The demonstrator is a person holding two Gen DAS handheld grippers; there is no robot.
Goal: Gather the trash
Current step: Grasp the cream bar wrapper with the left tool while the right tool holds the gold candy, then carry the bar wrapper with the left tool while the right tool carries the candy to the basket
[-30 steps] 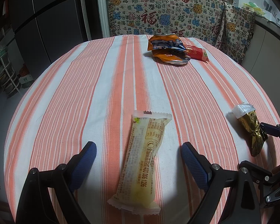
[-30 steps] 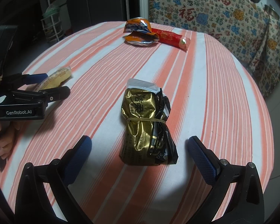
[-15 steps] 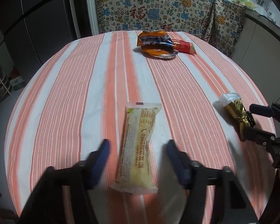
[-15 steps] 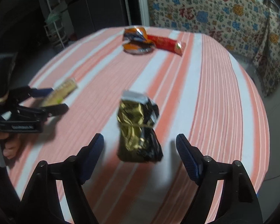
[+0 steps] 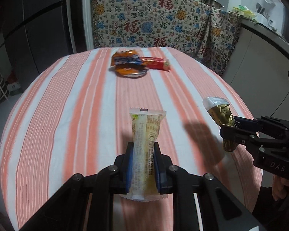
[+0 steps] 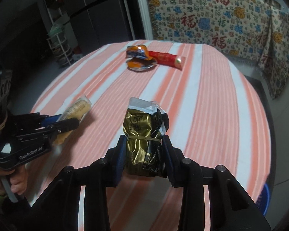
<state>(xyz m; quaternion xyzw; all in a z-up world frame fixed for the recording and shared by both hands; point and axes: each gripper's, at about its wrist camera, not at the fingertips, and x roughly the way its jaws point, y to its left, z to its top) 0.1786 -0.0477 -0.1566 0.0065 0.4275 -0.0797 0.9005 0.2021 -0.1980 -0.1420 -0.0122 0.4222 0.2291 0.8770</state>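
Counting four wrappers: two in claws (image 5: 143, 165) (image 6: 143, 152), two on tablecloth (image 5: 67, 115).

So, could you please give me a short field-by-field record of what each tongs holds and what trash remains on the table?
left tongs: shut on the pale yellow wrapper, lifted off the cloth
right tongs: shut on the gold foil packet, raised
remaining trash: orange wrapper and red wrapper, touching, at the far side
surface: striped tablecloth
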